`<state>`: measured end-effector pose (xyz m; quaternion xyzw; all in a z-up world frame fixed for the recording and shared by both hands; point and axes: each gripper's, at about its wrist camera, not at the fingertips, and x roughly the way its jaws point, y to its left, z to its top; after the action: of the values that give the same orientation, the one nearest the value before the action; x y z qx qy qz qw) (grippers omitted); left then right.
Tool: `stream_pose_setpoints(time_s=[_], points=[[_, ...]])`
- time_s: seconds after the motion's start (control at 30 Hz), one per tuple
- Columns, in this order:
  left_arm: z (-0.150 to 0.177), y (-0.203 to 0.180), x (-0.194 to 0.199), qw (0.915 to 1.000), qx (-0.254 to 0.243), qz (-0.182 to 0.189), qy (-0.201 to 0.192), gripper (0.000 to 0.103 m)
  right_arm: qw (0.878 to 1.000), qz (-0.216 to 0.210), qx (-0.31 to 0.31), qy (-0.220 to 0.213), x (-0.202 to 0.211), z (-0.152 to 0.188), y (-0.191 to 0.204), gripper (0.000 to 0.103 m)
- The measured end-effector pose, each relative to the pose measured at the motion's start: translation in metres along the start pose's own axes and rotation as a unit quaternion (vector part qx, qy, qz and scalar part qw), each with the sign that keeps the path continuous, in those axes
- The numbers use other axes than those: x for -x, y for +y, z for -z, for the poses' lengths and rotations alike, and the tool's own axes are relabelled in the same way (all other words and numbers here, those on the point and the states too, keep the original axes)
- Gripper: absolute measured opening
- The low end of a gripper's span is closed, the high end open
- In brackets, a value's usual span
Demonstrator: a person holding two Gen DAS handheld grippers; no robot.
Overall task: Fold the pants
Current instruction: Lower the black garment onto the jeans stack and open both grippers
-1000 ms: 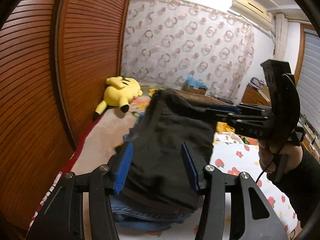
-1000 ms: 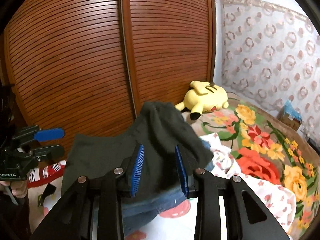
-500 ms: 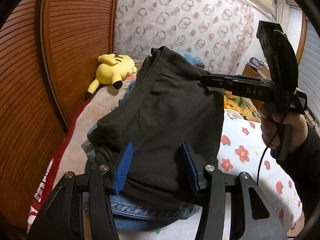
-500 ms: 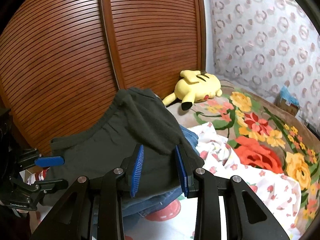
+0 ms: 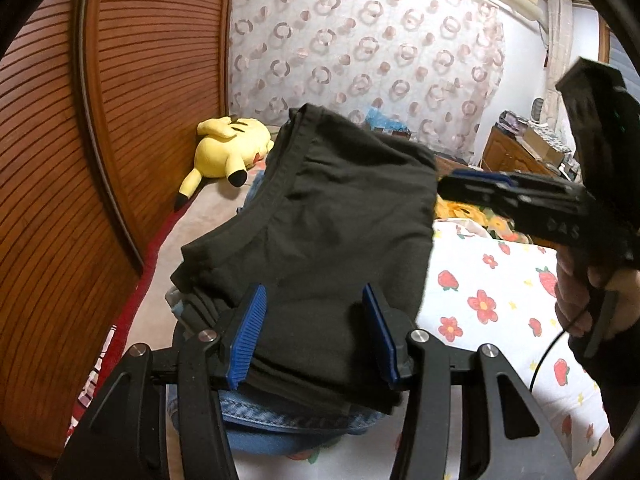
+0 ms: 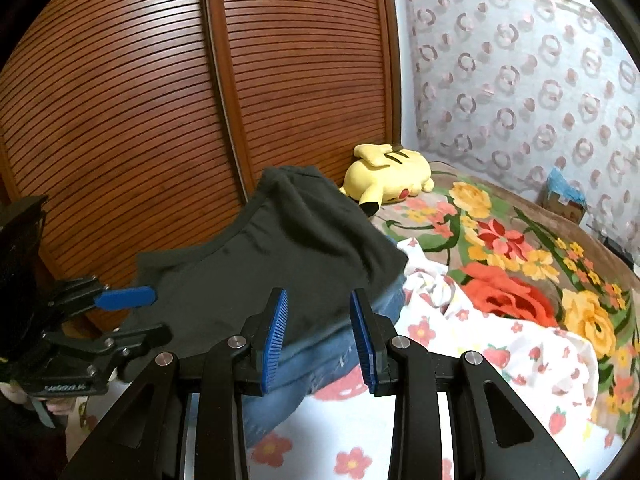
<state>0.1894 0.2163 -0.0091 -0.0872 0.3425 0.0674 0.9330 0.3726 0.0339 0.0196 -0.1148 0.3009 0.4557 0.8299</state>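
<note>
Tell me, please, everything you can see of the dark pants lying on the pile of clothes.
The dark pants look like soft, matte, charcoal-black knit fabric with a stitched band along one edge. They are folded into a thick, rumpled bundle, its far end humped up, resting on blue jeans on the floral bedsheet. The left gripper straddles the near edge; the right gripper does likewise from the other side. Whether the pads press on the cloth is unclear.

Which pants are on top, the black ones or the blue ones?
The black pants are on top. The blue jeans lie underneath, only their edge peeking out below the black fabric.
</note>
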Motion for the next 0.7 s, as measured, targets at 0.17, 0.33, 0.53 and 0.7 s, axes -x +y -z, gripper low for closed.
stream_pose_setpoints(time_s=[0.17,0.33,0.53,0.7], points=[[0.002,-0.01,0.013,0.9998,-0.013,0.006,-0.011,0.051,1.0,0.014,-0.01,-0.009,0.03,0.015,0.01,0.034],[0.005,-0.02,0.027,0.9995,-0.017,0.016,-0.022,0.051,0.999,0.029,-0.015,-0.019,0.058,0.028,0.021,0.039],[0.011,-0.029,0.041,0.9991,-0.022,0.019,-0.03,0.059,0.999,0.042,-0.021,-0.026,0.087,0.043,0.035,0.04],[0.015,-0.039,0.055,0.998,-0.031,0.029,-0.046,0.075,0.998,0.053,-0.028,-0.029,0.102,0.052,0.04,0.041]])
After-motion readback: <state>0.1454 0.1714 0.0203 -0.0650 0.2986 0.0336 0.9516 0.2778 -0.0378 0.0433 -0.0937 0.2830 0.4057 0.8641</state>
